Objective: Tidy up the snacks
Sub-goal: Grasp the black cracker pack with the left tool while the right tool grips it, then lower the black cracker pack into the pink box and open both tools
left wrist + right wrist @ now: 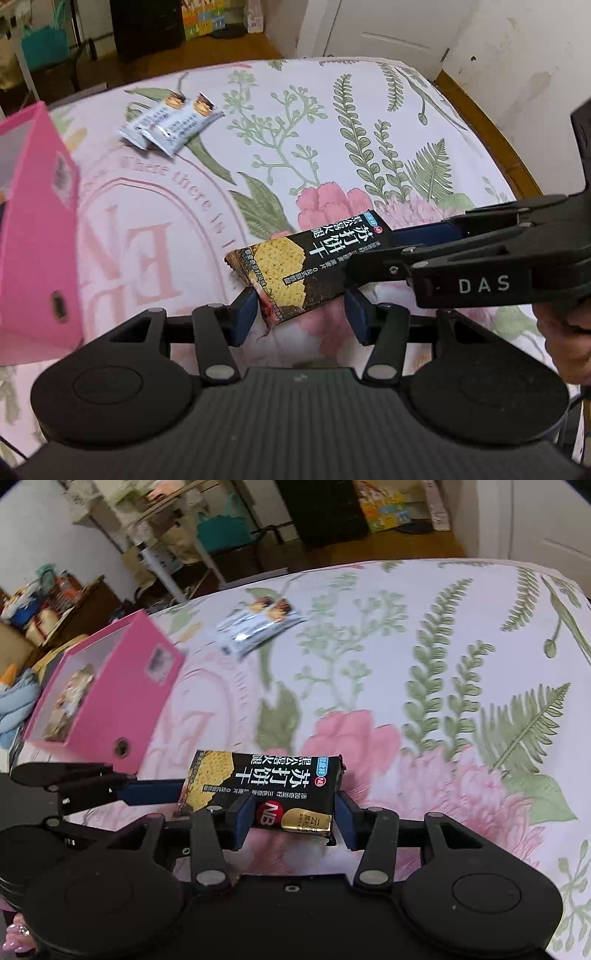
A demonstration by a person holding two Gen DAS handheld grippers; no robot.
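A black soda-cracker pack [295, 266] [273, 779] hangs over the floral bedspread, held from both ends. My left gripper [301, 317] has its blue pads against the pack's crumpled lower end. My right gripper [373, 251] reaches in from the right and clamps the pack's other end. In the right wrist view, the right gripper [291, 819] presses both pads on the end with the red logo. There, a blue finger [155, 794] of the left gripper meets the pack's left end. Two silver snack sachets [170, 125] [258, 627] lie overlapped farther back on the bed.
An open pink box [37, 240] [122, 701] with several wrapped snacks inside stands at the bed's left side. The bedspread [332, 129] stretches to a wooden rim at the right. A hand [565, 347] grips the right tool. Shelves, bags and boxes crowd the floor beyond.
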